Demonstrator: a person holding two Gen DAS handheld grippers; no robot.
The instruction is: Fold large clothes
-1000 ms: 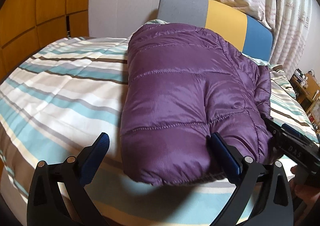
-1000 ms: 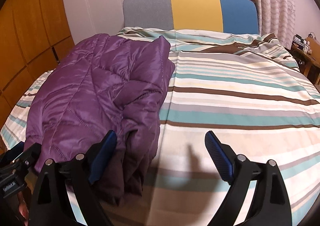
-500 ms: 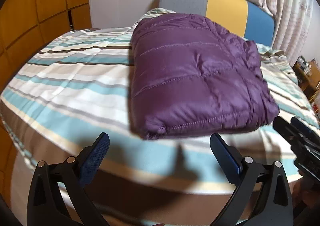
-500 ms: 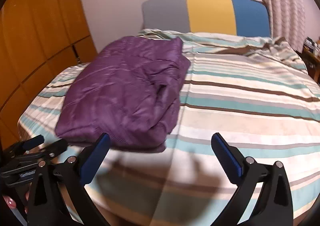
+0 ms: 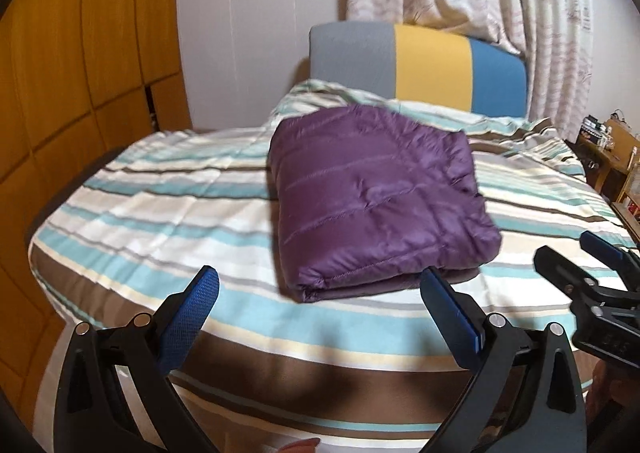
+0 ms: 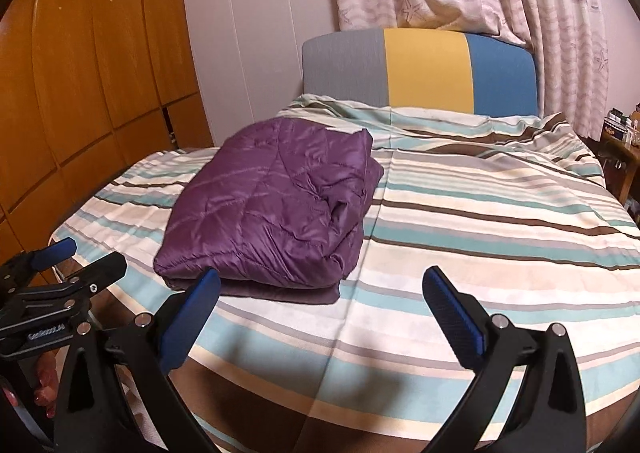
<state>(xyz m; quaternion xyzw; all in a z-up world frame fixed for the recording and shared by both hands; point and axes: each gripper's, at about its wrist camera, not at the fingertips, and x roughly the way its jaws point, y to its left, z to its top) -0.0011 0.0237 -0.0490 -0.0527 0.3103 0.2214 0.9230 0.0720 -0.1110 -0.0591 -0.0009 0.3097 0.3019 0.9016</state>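
Neatly folded, the purple jacket (image 5: 380, 197) lies on the striped bed (image 5: 168, 221), its hem near the bed's near edge, bare bedding stretching right. We see our left claw (image 5: 320, 309) and right claw (image 6: 322, 307) gaping apart, empty.

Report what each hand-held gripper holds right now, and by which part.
Nothing is held. The left hand-held gripper and right hand-held gripper are both open, short of the folded jacket lying on the bed.
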